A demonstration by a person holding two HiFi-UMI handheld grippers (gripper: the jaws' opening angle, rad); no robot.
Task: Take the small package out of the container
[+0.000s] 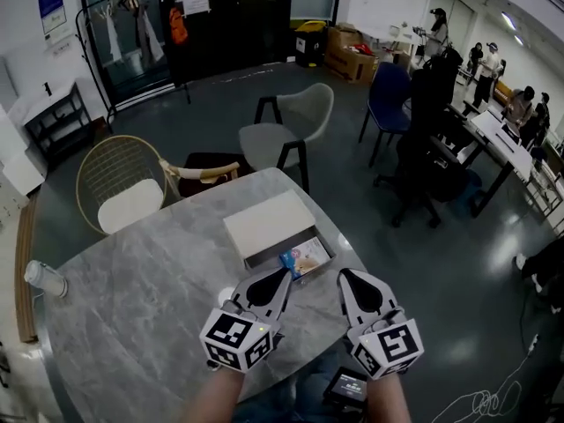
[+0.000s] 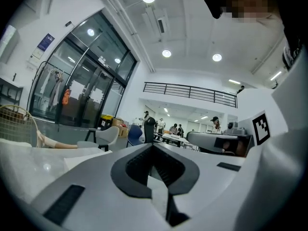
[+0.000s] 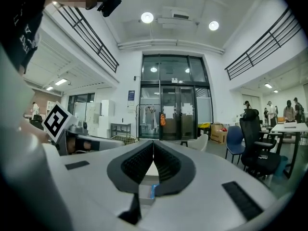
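A shallow box (image 1: pixel 280 258) lies on the grey marble table (image 1: pixel 132 289) with its pale lid (image 1: pixel 269 222) slid back, so the near end is uncovered. In that uncovered end lies a small colourful package (image 1: pixel 305 257). My left gripper (image 1: pixel 284 276) is shut, with its tips at the box's near left corner beside the package and nothing between them. My right gripper (image 1: pixel 345 276) is shut too and hovers just right of the box. Through the right gripper (image 3: pixel 153 143) jaws a blue sliver of the package (image 3: pixel 151 191) shows. The left gripper (image 2: pixel 153 146) jaws meet at the tips.
A rolled white thing (image 1: pixel 44 279) lies at the table's left edge. A wire chair (image 1: pixel 122 183) and a grey chair (image 1: pixel 282 130) stand behind the table. A dark device (image 1: pixel 345 384) sits at the near edge by my right arm. People work at desks far right.
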